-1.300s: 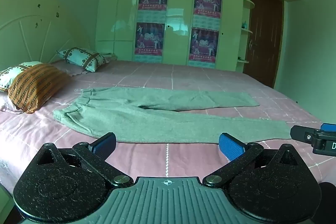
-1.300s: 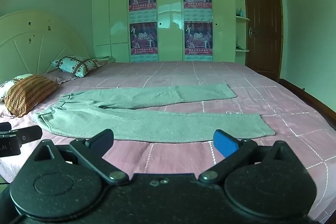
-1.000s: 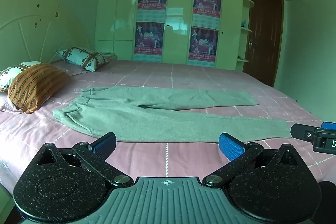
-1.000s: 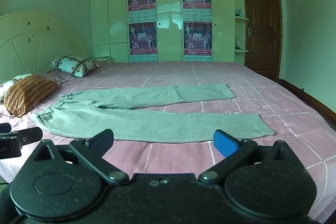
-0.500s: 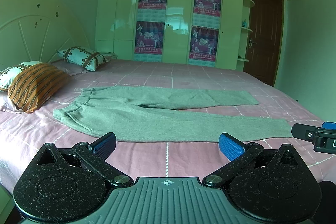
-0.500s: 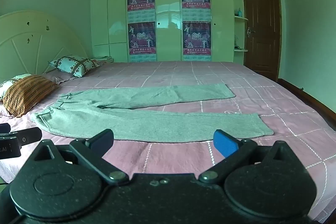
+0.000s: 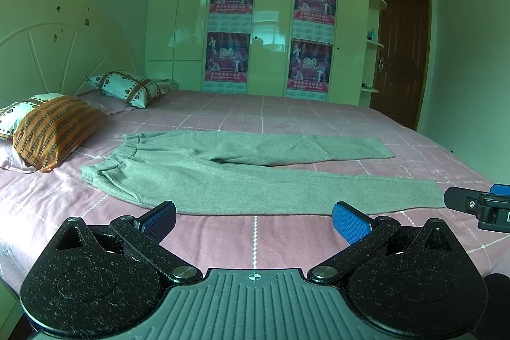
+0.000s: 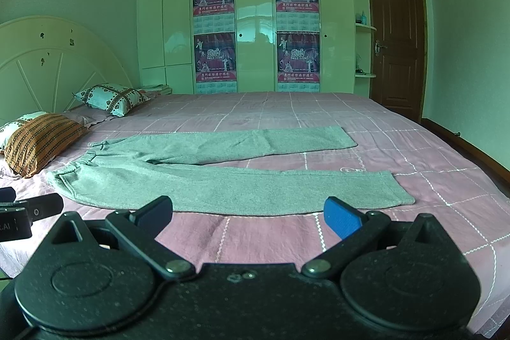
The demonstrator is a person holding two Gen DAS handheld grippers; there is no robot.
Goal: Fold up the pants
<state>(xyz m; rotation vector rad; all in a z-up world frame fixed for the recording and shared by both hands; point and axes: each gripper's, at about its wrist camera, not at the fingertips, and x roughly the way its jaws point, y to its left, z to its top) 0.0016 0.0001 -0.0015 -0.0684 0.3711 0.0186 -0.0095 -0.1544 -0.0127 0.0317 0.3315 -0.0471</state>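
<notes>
The left gripper [image 7: 254, 220] was spread wide, its blue pads [image 7: 350, 222] well apart and holding nothing; it hung over the near edge of the bed [image 7: 287, 113], just short of the pants [image 7: 242, 180]. The right gripper [image 8: 248, 217] was likewise wide open and empty, poised over the same near edge, its tips near the hem side of the closer leg without touching it. Each gripper appeared at the margin of the other's view, side by side.

The grey pants lay flat and unfolded on the pink checked bedspread, waistband toward the pillows at left, both legs running to the right. The nearer leg lay straight along the bed edge; the farther leg angled away from it, leaving a wedge of bedspread between.

An orange striped pillow [image 7: 54, 129] and a patterned pillow [image 7: 127, 88] sat by the headboard [image 7: 57, 37]. Beyond the bed stood a wardrobe [image 7: 274, 21] bearing four posters, with a dark door [image 7: 401, 53] to its right.
</notes>
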